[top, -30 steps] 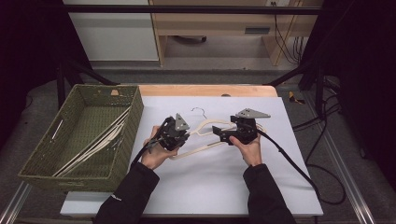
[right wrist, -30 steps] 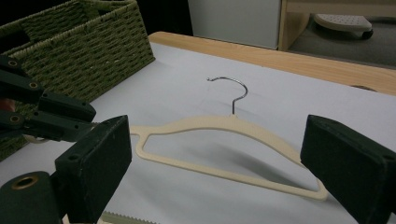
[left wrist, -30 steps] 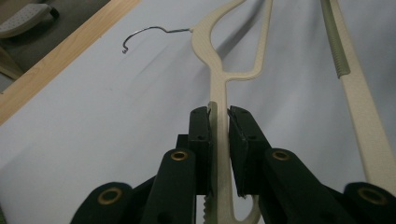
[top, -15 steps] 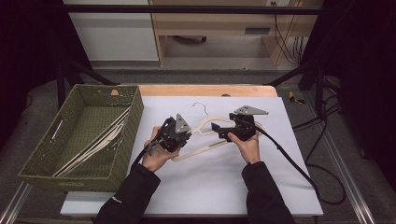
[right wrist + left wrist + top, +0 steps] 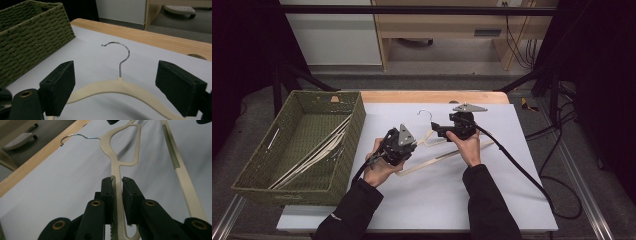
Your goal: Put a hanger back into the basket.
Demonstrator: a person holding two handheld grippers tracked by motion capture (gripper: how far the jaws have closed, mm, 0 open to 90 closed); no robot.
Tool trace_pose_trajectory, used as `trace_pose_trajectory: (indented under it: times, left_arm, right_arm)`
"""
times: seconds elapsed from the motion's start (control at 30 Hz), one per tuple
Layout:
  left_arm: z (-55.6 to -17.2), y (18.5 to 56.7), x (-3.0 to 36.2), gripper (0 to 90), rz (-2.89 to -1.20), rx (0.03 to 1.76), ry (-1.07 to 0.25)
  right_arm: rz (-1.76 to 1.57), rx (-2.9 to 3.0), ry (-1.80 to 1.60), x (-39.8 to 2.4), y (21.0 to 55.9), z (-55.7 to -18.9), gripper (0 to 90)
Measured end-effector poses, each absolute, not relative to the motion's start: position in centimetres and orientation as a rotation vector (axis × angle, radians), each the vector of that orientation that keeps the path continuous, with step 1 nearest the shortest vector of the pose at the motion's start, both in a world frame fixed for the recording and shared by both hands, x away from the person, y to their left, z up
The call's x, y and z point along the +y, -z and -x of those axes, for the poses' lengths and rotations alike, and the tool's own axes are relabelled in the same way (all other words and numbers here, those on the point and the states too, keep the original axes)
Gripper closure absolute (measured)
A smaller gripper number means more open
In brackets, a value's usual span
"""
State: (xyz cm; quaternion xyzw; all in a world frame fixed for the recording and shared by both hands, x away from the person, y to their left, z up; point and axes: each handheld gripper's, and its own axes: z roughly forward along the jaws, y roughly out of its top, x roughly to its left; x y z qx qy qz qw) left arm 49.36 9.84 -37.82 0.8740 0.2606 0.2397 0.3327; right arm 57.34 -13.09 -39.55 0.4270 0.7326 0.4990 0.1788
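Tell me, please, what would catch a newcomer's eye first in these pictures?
Most striking is the cream hanger with its metal hook, lying mid-table on the white sheet. The left gripper is clamped on one of its arms, while the right gripper stands wide open around its neck, not pressing it. At the table's left stands a green woven basket with more hangers inside.

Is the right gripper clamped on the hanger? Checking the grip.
No: its fingers stand wide apart, clear of the hanger between them.
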Motion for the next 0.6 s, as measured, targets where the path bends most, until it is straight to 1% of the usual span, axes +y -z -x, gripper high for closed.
trace_pose_trajectory:
  times: [0.2, 0.5, 0.6]
  left_arm:
    - [-49.3, 37.9, 9.8, 79.3, -2.277, 0.696, -0.615]
    - [-49.3, 38.3, 9.8, 79.3, -2.258, 0.718, -0.602]
    - [-49.2, 38.3, 9.8, 79.3, -2.254, 0.720, -0.601]
  right_arm:
    - [-1.218, 2.086, -1.380, -12.4, 39.8, -58.5, 20.7]
    - [-1.256, 2.098, -1.321, -11.8, 40.6, -59.7, 28.0]
    - [-1.274, 2.120, -1.287, -11.5, 41.2, -60.6, 33.9]
